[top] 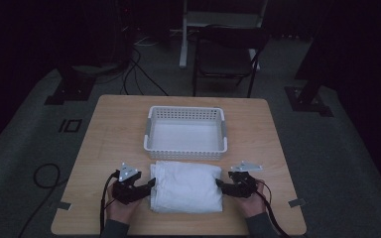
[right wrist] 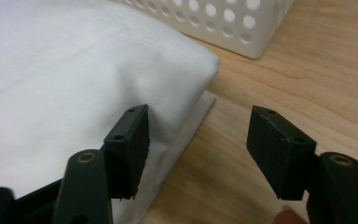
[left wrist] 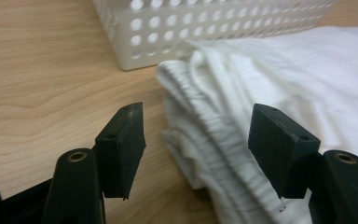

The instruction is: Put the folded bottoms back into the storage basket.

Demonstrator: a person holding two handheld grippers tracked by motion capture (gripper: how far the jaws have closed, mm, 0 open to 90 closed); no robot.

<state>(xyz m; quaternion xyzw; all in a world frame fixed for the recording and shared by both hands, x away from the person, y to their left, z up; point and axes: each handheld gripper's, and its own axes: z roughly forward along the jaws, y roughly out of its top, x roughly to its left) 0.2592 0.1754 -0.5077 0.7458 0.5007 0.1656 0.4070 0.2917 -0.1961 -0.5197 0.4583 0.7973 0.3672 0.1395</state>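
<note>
We see a dim lab-like recording room: a lone wooden table (top: 109,129) on grey carpet (top: 25,144), loose cables (top: 139,74), stand bases (top: 69,91), a folding chair (top: 228,57).

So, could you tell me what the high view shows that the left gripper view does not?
The high view alone takes in both grippers, left and right, at opposite ends of the folded white cloth, plus a chair beyond the table. The left gripper view alone reveals the cloth's stacked, ribbed edges between its open jaws. Both share the white perforated basket, the cloth and the wooden tabletop.
</note>
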